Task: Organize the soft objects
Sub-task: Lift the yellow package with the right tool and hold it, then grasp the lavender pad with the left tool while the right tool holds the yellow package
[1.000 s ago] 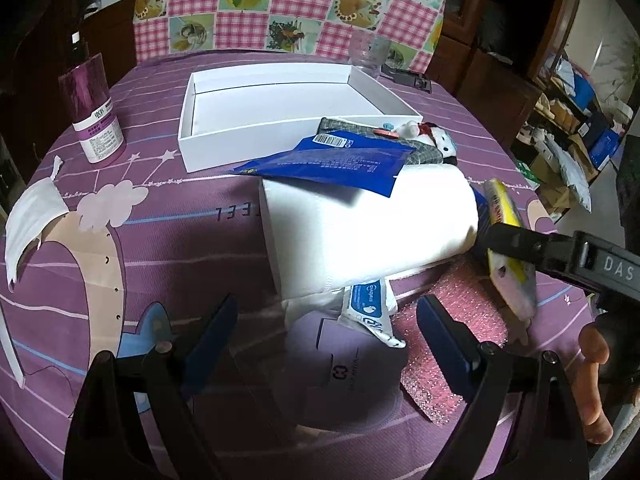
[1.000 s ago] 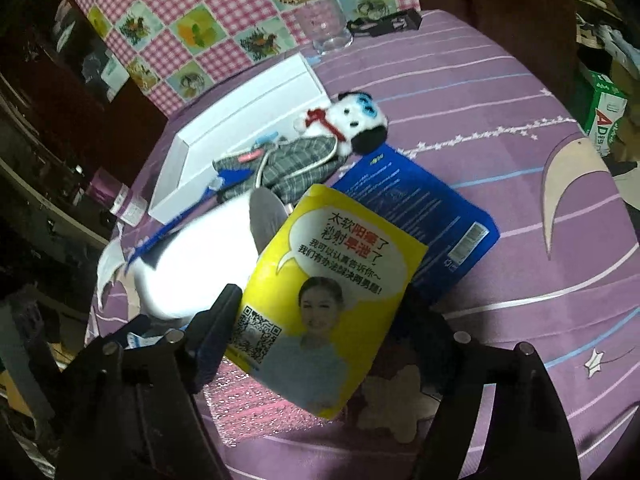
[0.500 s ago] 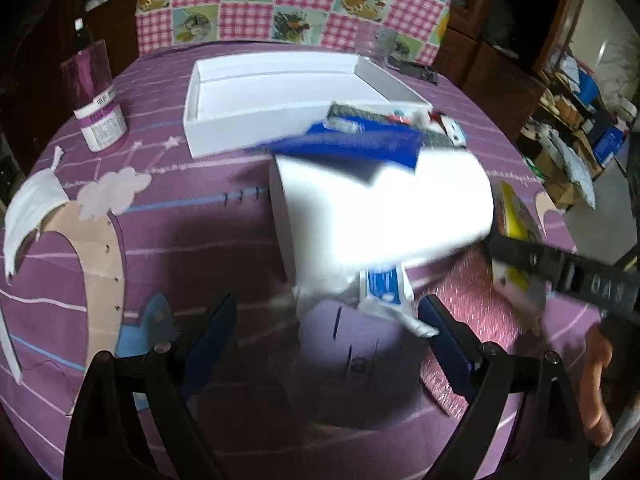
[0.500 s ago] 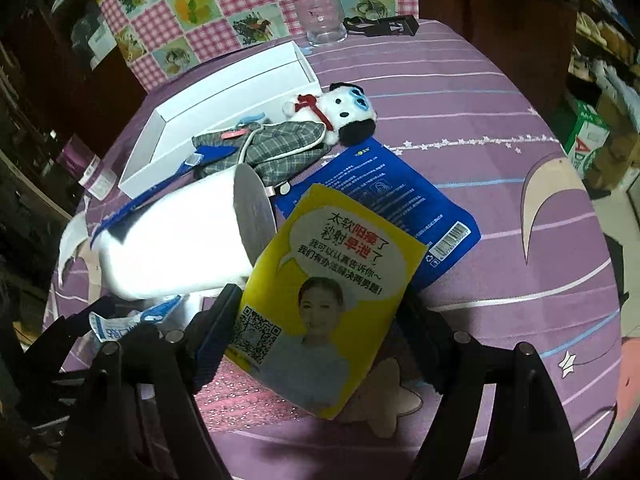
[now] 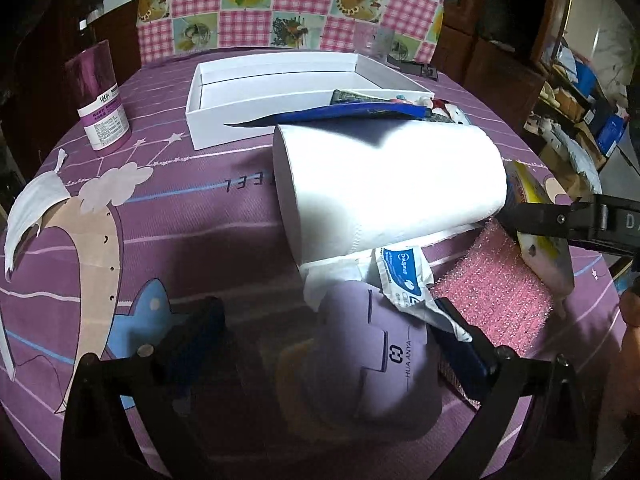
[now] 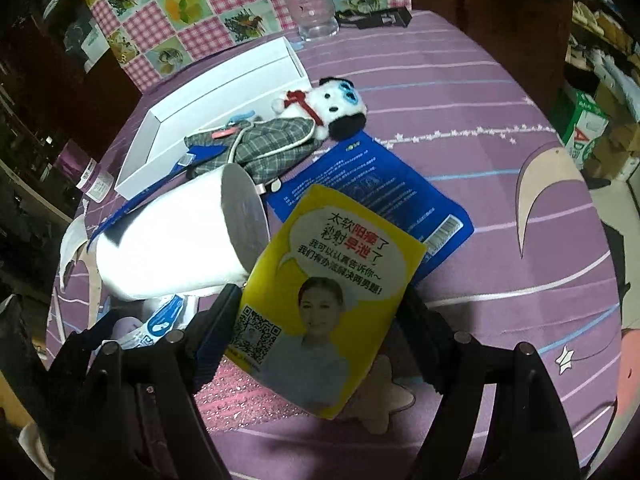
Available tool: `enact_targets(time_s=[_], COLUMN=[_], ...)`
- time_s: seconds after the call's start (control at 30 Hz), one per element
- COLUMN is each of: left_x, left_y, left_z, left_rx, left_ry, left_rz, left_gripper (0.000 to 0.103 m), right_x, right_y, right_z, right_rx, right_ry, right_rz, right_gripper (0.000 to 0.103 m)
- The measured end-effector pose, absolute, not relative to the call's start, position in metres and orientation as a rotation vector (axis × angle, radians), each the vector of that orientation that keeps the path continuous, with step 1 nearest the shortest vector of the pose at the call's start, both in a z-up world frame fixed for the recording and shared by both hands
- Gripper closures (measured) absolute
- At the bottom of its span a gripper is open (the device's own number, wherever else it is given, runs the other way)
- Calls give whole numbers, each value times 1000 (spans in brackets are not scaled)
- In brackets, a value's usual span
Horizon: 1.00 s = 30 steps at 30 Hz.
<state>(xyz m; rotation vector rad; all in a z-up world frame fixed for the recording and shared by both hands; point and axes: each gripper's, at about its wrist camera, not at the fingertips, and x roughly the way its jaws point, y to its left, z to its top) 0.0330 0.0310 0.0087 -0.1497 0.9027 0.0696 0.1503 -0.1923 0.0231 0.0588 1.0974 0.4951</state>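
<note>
Left wrist view: the left gripper (image 5: pixel 324 340) hovered over the purple tablecloth (image 5: pixel 180 216), its jaws opening wide with a lilac pouch (image 5: pixel 376 360) lying between them, neither pad pressing it. A white paper roll (image 5: pixel 384 188) lay on its side just beyond, with a blue sachet (image 5: pixel 348 114) resting on top of it and a small white-and-blue packet (image 5: pixel 404 276) tucked under its near edge. A pink sponge (image 5: pixel 500 288) lay to the right. The white tray (image 5: pixel 224 130) sat farther back, a purple bottle (image 5: pixel 100 96) off to its left.

Right wrist view: the right gripper (image 6: pixel 316 328) was closed on a yellow packet (image 6: pixel 328 292) — held across its width, tilted, above the cloth. Behind it lay a blue pack (image 6: pixel 380 184) and a plush panda (image 6: pixel 340 104) with a plaid cloth (image 6: pixel 272 144), just beside the tray's corner. A glass (image 6: pixel 314 12) stood at the far edge.
</note>
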Motion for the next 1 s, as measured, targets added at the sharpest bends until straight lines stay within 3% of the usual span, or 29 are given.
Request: enact_targets(time_s=[1.0], left_x=[33], left_y=[30], left_z=[8], left_rx=[-148], left_ry=[903], left_rz=[71], left_gripper=[0], right_x=[139], right_y=[-199], right_z=[38], right_rx=[80], right_ry=[1033], right_rz=[520], right_gripper=[24])
